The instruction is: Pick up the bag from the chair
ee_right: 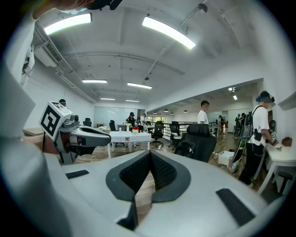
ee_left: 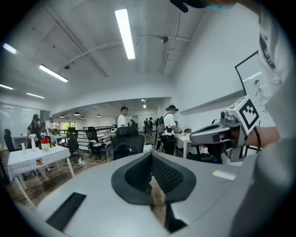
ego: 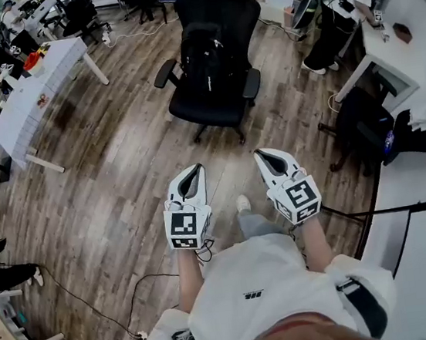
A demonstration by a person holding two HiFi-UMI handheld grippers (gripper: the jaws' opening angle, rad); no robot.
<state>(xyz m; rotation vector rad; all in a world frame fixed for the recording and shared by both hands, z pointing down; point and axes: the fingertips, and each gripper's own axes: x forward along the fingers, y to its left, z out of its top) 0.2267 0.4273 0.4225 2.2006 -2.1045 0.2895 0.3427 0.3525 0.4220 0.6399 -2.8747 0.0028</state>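
Holding one tool in each hand over the wooden floor (ego: 106,187), we log the following.

Left gripper (ego: 192,173): jaws brought together at the tips, black ribbed pads (ee_left: 165,173) meeting, nothing between them.

Right gripper (ego: 266,157): same state, jaws closed tip to tip, pads (ee_right: 162,171) bare, nothing gripped.

We hold both tools side by side, apart from each other, pointing toward the chair (ego: 224,105).

Bag (ego: 204,56): black backpack, upright on the chair's seat, against the backrest. It is well apart from both tools and ahead of us. Our left gripper view shows it beyond and just left of the jaw tips. Our right gripper view shows it to the right of them.

Chair: black swivel office type with armrests, standing on the floor.

Other items: white table (ego: 35,91) to the left, with a red object (ego: 33,61) on it; a person (ego: 339,1) standing at a white desk (ego: 410,15) to the right.
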